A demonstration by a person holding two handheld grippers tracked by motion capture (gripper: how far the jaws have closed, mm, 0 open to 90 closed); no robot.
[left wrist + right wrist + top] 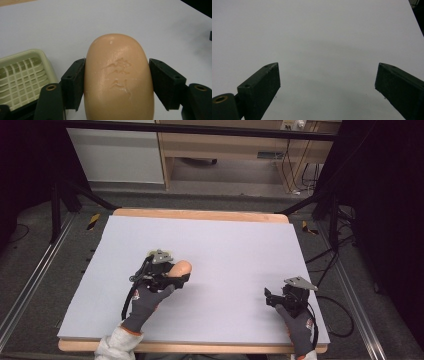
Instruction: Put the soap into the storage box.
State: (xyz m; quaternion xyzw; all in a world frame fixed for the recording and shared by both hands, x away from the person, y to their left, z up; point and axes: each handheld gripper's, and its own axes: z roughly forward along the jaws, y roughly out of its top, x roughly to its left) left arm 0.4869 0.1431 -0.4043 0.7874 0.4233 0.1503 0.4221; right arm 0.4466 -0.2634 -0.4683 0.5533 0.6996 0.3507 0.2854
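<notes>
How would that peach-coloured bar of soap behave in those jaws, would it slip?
The soap bar looks smooth, glossy and rounded, so it could slip out if squeezed unevenly. It seems solid and stiff; the left gripper presses both sides without bending it. Its stamped face suggests it may dent.

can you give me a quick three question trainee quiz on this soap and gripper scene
1. True or false: the left gripper is shut on the peach-coloured oval bar of soap.
2. What lies beside that gripper in the left gripper view? A) pale green plastic soap dish with a grid insert B) a sponge C) a towel
3. Fill in: the right gripper has its jaws ____ over the pale grey table cover.

Key: 1 true; 2 A; 3 open, with nothing between them.
</notes>
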